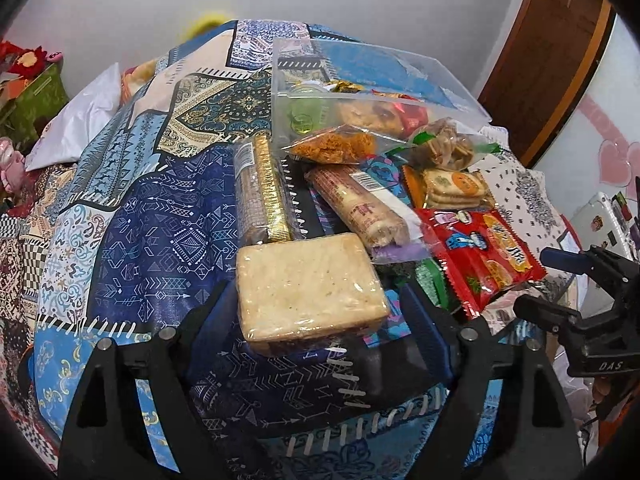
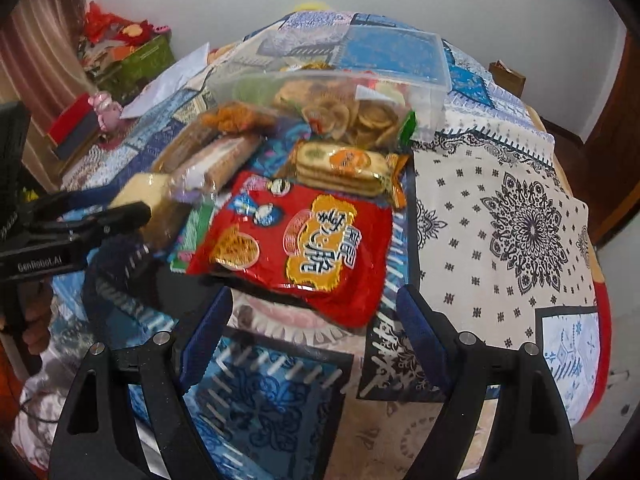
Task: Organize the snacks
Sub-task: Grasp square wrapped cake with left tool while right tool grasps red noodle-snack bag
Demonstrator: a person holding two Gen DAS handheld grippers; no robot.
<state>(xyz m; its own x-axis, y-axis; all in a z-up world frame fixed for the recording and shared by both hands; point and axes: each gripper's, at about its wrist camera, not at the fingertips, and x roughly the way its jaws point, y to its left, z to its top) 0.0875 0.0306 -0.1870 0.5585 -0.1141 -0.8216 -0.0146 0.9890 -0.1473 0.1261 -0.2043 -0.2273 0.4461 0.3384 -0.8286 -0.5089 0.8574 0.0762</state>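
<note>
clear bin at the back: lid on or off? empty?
Lid off, and not empty. The clear bin has an open top rim in both views, and snack packets show through its walls. No lid is visible.

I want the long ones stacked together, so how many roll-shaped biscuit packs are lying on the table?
2. A gold-edged roll lies left of the pile; a pink-labelled roll lies beside it, right. Others may hide under the loose packets.

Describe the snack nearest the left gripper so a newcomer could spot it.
Start at the clear bin on the patterned cloth and follow the snack pile toward the camera. The nearest item is the pale cake, clear-wrapped, square and plain, unlike the printed red bag beside it.
</note>
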